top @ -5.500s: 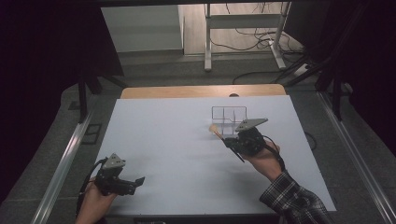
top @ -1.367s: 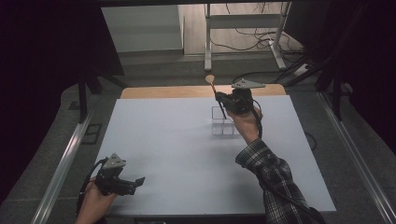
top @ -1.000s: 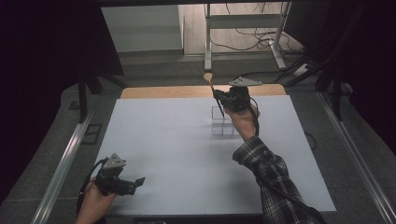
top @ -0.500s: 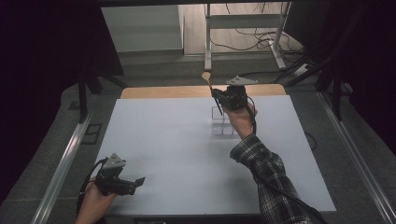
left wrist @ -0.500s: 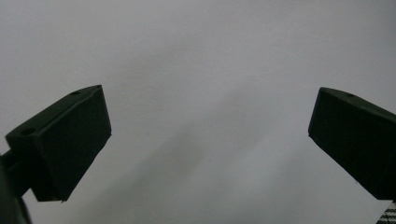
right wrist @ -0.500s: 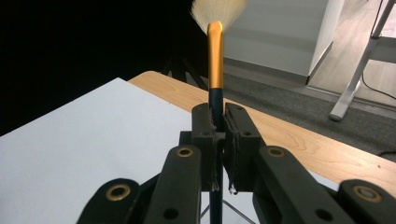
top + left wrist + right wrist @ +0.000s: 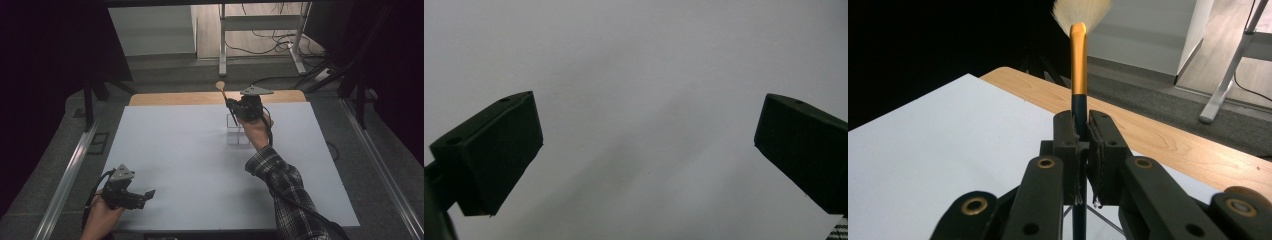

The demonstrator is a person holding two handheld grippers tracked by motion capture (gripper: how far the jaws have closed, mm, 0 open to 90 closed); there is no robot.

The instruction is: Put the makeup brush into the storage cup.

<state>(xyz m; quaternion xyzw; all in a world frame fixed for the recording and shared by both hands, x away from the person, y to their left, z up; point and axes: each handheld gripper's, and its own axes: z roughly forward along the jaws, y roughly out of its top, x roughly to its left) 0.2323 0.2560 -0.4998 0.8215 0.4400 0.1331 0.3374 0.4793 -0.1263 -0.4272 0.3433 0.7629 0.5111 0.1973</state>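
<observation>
The right gripper [image 7: 235,106] is up at approx 1 o'clock on the white table [image 7: 180,150], held above a small clear box [image 7: 238,135] w/ compartments. Its jaws are clamped tight on a makeup brush [image 7: 226,101]: in the right gripper view the two pads squeeze the dark handle of the brush [image 7: 1078,75] btwn them, no gap either side. The brush stands nearly upright, bristles at 12 o'clock, gold ferrule just above the jaw tips, handle tail running down at 6 o'clock below the pads. Grip sits low on the handle, under the ferrule, prob. so the tail stays free to go into the box first and the soft tip stays clear of the pads. From the high view the tail end points down toward the box, close to its far rim; can't tell if it's touching or inside a compartment yet. Bristle end leans a bit toward 11 o'clock, past the wooden far edge [image 7: 200,98] of the table.

The left gripper [image 7: 143,194] rests at approx 7 o'clock near the table's front edge, well apart from the box. Its jaws are spread wide, nothing btwn them, just bare white surface in the left gripper view [image 7: 649,150]. Looks parked out of the way, since this step needs one hand.
</observation>
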